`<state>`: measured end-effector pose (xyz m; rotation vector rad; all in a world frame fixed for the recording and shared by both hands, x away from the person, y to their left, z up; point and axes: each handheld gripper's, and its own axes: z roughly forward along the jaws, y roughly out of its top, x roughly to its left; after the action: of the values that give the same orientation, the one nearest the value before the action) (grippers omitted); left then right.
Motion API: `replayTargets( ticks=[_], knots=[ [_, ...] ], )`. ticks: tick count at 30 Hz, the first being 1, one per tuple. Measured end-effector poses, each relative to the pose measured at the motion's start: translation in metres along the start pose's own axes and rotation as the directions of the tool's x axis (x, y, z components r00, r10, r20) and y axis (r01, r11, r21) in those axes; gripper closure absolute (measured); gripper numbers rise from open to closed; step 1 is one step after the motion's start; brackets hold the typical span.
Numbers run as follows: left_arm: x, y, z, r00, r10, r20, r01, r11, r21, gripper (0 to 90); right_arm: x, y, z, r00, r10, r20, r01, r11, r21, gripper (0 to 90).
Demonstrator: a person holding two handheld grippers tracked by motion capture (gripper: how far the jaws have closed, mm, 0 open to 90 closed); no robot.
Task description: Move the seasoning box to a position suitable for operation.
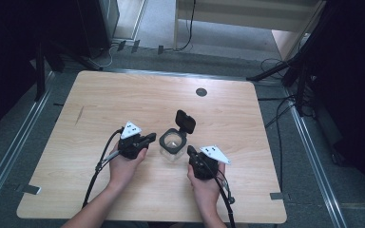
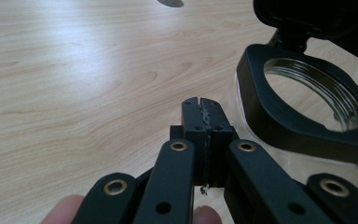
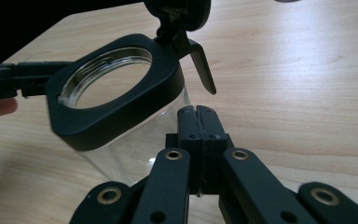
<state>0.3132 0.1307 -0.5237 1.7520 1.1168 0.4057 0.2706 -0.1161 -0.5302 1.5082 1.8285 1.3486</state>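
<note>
Open-lidded jar [image 1: 172, 142] btwn left gripper [image 1: 149, 138] & right gripper [image 1: 190, 151]; both jaws closed, empty, just beside it.

Light wooden table [image 1: 123, 95], grey carpeted floor [image 1: 161, 28], dark curtains at both sides, pale cabinet [image 1: 247, 14] behind.

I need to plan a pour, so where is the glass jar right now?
In the high view the glass jar stands upright at the table's near centre, lid open, between the left gripper and the right gripper.
</note>
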Motion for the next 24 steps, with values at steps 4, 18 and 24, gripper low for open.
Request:
replayTargets(
  ticks=[4, 18, 24],
  knots=[
    [-0.004, -0.004, 0.006, 0.9998, 0.014, 0.012, -0.014, 0.9998, 0.013, 90.0, 0.006, -0.001, 0.008, 0.9995, 0.002, 0.031, -0.002, 1.0, 0.017, 90.0],
    [-0.024, -0.018, 0.005, 0.9986, 0.032, 0.043, -0.033, 0.9992, 0.022, 90.0, 0.001, 0.007, 0.016, 0.999, 0.006, 0.043, -0.006, 1.0, 0.003, 90.0],
    [-0.023, -0.02, -0.001, 0.9991, 0.019, 0.038, -0.02, 0.9996, 0.021, 90.0, -0.002, 0.013, 0.02, 0.9998, -0.017, -0.014, 0.017, 1.0, -0.002, 90.0]
  ],
)
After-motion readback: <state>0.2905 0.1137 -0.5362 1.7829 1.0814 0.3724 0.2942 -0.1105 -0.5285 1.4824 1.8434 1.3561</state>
